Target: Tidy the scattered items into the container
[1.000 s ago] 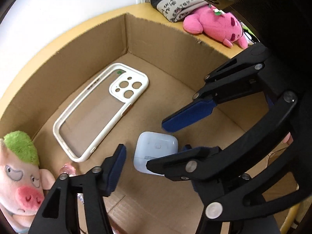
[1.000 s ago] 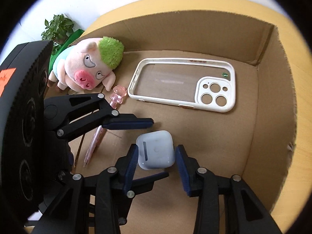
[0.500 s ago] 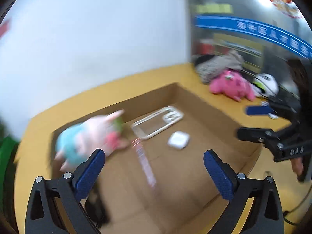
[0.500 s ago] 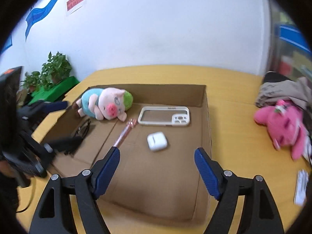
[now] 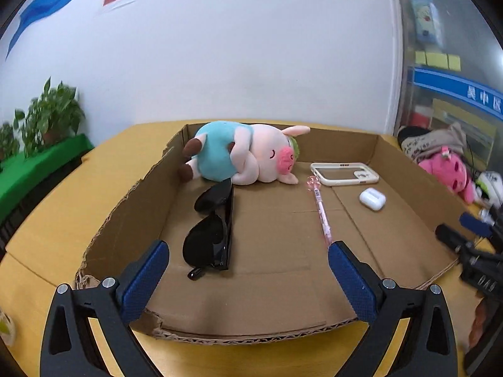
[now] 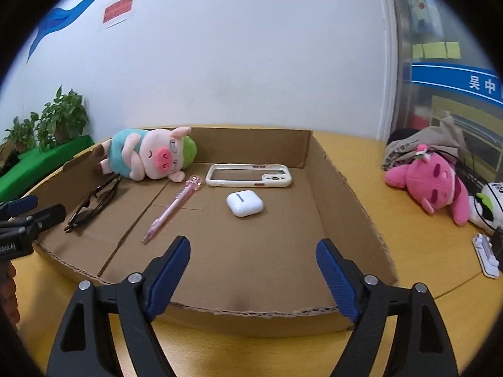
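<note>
yellow table [image 6: 361,169] carries cardboard box [image 6: 342,207] at centre frame; pink plush [image 6: 433,185], grey cloth [image 6: 421,147] at right edge.

Bench [image 6: 361,163] yellow wood; pink plush [image 6: 430,185] lying on it at right, grey printed cloth [image 6: 418,147] just behind; potted plants [image 6: 59,119] on green ledge [image 6: 37,163] at left; red notice [image 6: 118,11] on wall.

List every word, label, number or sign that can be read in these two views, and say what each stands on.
"吴中": white characters on the blue band across the glass front at right; the rest is cut off.
Red notice on the white wall: print too small to read.
Grey cloth bag behind the pink plush: dark print too small to read.
Black grip of the left gripper at the right wrist view's left edge: white lettering cut off, unreadable.
Yellow sticky notes: blank as far as visible.
</note>
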Action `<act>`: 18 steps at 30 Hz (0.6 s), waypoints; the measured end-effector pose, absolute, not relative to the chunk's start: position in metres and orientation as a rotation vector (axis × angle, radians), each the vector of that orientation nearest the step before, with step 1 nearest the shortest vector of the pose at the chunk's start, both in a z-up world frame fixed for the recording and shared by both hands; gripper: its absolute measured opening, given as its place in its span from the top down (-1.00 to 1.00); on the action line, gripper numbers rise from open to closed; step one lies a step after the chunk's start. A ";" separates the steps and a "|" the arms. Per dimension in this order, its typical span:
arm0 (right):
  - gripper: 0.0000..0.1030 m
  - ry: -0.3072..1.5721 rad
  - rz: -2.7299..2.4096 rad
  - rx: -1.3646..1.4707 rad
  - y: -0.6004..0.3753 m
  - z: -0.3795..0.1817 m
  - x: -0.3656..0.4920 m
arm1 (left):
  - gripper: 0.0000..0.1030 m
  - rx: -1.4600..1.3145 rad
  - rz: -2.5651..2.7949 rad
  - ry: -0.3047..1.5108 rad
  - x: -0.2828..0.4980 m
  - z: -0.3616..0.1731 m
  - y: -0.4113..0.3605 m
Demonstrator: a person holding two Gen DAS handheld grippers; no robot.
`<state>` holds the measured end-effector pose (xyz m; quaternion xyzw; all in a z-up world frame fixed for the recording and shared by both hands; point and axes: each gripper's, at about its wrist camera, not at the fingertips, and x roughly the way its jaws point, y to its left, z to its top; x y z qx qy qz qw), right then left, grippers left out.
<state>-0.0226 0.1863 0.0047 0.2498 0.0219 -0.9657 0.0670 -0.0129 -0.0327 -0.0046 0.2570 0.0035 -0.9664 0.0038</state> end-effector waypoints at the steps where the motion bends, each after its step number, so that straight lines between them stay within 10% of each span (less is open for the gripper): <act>1: -0.63 0.071 -2.913 0.748 0.186 0.005 -0.022 | -0.99 0.780 -3.034 0.009 -0.012 -0.005 -0.031; 18: -0.77 0.073 -2.906 0.754 0.184 0.004 -0.022 | -1.00 0.816 -3.055 0.065 -0.009 -0.006 -0.035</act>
